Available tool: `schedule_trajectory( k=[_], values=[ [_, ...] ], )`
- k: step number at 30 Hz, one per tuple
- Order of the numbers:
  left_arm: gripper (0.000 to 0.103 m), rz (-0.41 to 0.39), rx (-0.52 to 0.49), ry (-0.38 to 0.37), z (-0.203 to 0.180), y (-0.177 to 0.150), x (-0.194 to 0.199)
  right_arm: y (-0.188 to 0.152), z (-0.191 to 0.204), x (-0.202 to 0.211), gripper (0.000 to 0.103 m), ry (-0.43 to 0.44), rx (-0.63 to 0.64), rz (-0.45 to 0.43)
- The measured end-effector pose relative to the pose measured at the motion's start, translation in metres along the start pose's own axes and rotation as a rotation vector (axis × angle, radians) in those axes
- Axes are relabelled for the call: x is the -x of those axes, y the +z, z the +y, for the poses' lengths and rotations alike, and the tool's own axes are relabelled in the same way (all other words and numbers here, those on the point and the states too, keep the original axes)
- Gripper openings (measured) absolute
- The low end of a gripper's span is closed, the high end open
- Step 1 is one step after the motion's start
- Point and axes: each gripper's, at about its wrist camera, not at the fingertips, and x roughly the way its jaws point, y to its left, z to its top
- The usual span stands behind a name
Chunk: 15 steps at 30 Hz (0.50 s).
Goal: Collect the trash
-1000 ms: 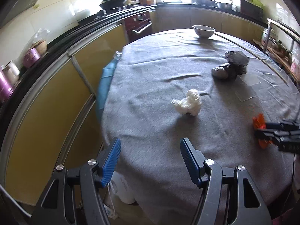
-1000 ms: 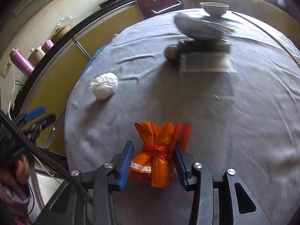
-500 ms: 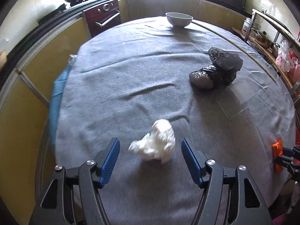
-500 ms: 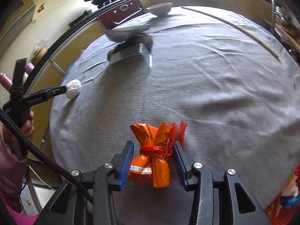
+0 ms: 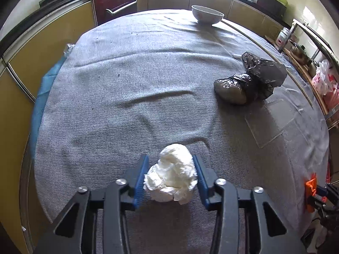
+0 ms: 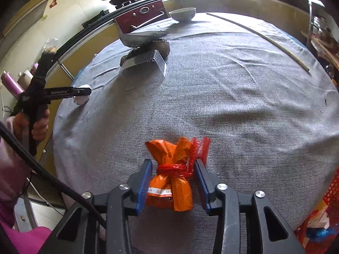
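My left gripper (image 5: 170,176) is shut on a crumpled white tissue wad (image 5: 172,175) at the near edge of the round grey-clothed table (image 5: 127,80). My right gripper (image 6: 173,180) is shut on an orange wrapper bundle tied with red mesh (image 6: 172,175), held just above the cloth. A knotted black plastic bag (image 5: 252,80) lies at the right middle of the table. In the right wrist view the left gripper (image 6: 84,92) shows at the table's left edge with the tissue (image 6: 81,99) in it.
A white bowl (image 5: 207,16) stands at the far edge. A clear plastic sheet (image 5: 267,124) lies flat near the black bag. A thin stick (image 6: 260,38) lies along the far right. A red mesh basket (image 6: 330,192) sits low right. Kitchen counters ring the table.
My left gripper moved forward around the tissue and closed on it. My right gripper kept its hold on the orange bundle and shifted its view.
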Motion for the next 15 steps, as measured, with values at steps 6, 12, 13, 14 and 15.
schedule_trajectory(
  k=[6,12,13,14,15],
  values=[
    [0.037,-0.001,-0.007,0.029,-0.019,-0.005,0.007,-0.005,-0.012,0.008,0.039,0.026,-0.017,-0.030],
    [0.037,-0.022,-0.066,0.021,-0.058,-0.021,0.025,-0.009,-0.034,0.022,0.038,0.047,-0.079,-0.065],
    [0.037,-0.023,-0.073,0.014,-0.065,-0.023,0.027,-0.011,-0.039,0.025,0.038,0.052,-0.092,-0.073],
    [0.037,-0.026,-0.082,0.001,-0.073,-0.025,0.030,-0.013,-0.042,0.028,0.038,0.054,-0.101,-0.081],
    [0.037,-0.029,-0.095,-0.012,-0.082,-0.028,0.034,-0.015,-0.047,0.032,0.038,0.054,-0.112,-0.090]
  ],
)
